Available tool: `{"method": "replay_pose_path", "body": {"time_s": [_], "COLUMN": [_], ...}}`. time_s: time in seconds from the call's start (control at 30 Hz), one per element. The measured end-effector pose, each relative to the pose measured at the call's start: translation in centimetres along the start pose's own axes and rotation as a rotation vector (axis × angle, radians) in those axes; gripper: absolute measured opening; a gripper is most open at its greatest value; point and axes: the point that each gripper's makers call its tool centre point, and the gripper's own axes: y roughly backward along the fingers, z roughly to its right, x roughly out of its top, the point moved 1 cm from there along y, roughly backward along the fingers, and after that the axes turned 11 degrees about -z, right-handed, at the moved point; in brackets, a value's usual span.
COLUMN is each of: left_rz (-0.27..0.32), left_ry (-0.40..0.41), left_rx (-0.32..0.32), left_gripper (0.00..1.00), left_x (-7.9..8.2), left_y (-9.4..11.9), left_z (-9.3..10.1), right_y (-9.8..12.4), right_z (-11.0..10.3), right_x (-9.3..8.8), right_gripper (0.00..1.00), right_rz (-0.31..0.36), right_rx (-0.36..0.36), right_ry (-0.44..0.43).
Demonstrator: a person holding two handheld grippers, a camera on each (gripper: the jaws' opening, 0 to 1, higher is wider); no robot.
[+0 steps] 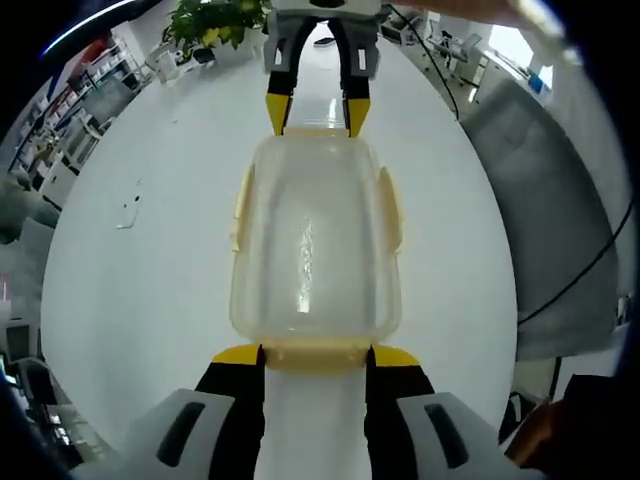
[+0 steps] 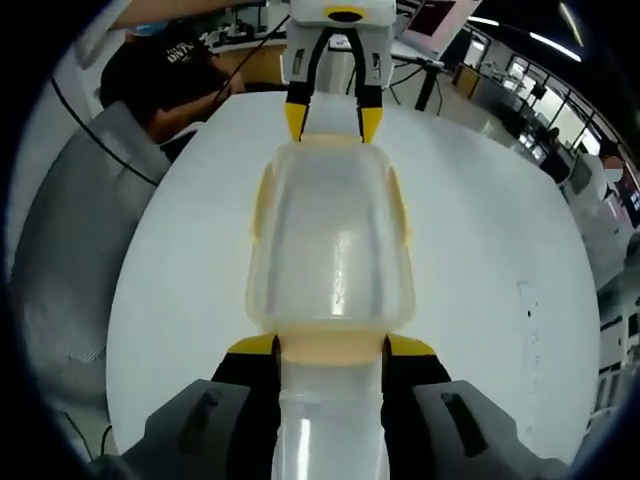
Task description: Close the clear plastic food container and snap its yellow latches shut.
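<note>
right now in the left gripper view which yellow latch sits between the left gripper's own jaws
The end latch at the bottom of the container, framed by the left gripper. The far end latch faces the right gripper; the other two run along the long sides.

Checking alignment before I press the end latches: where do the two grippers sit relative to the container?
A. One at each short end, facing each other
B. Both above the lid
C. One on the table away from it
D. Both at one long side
A: the left gripper straddles the near end of the container, and the right gripper faces it at the far end.
</note>
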Motion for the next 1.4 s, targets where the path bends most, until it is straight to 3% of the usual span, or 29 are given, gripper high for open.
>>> {"method": "replay_pose_path", "body": {"time_s": [0.23,0.43,1.13,1.4], "left_rz": [0.016,0.010,0.046,0.067], "left_ry": [0.002,0.001,-0.045,-0.053], "left_rx": [0.020,0.023,0.009,-0.003], "left_gripper": [0.33,0.33,0.33,0.33], "left_x": [2.4,4.8,15.7,19.0], "left_y": [1.4,1.2,-1.5,-2.6], "left_z": [0.2,0.4,-1.5,-1.9], "right_y": [2.0,3.0,6.5,7.2], "right_z": [0.2,0.0,0.4,0.4], "right_x": [-1.9,-3.9,-14.9,-18.3], "right_gripper": [0.35,0.35,0.35,0.36], "right_rz": [0.013,0.004,-0.040,-0.063], "right_rx": [-0.018,-0.025,-0.049,-0.053], "right_ry": [0.001,0.004,-0.044,-0.062]}}
